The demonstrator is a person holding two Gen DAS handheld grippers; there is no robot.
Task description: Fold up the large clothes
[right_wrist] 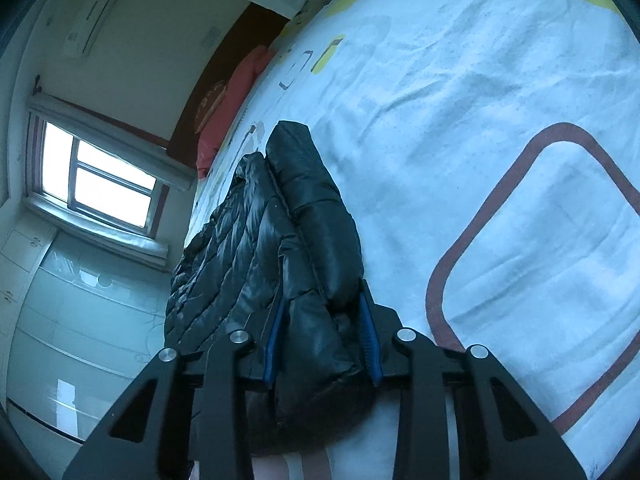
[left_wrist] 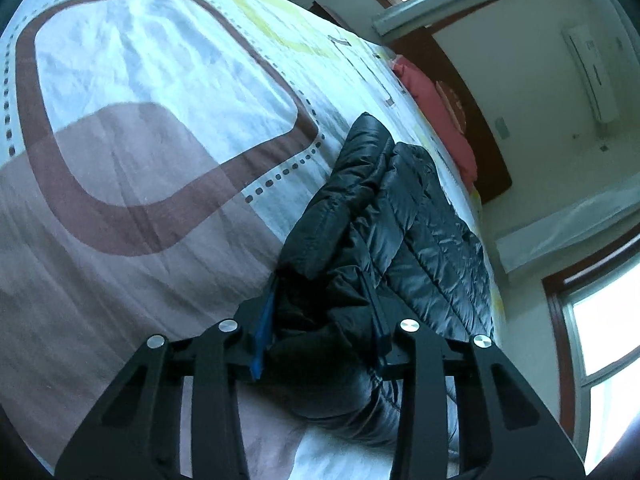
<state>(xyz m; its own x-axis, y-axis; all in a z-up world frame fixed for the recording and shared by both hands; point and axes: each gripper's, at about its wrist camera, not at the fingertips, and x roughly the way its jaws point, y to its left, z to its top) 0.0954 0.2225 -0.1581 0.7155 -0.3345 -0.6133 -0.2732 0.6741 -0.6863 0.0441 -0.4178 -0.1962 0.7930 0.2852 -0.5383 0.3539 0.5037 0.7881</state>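
Observation:
A black quilted puffer jacket [left_wrist: 400, 208] lies on the bed, stretched away from me toward the pillows. My left gripper [left_wrist: 320, 280] is shut on a thick bunch of the jacket's near end, the fabric bulging between its blue-padded fingers [left_wrist: 264, 332]. In the right wrist view the same jacket [right_wrist: 280, 224] shows, and my right gripper [right_wrist: 322, 304] is shut on another bunch of its near end between blue pads [right_wrist: 370, 340]. The fingertips of both grippers are partly hidden by fabric.
The bed is covered by a white sheet [left_wrist: 152, 80] with brown loops and yellow patches. A red pillow [left_wrist: 436, 112] lies against the dark headboard [left_wrist: 480, 128]. A window [right_wrist: 104, 176] and wardrobe doors [right_wrist: 72, 312] stand beyond the bed's edge.

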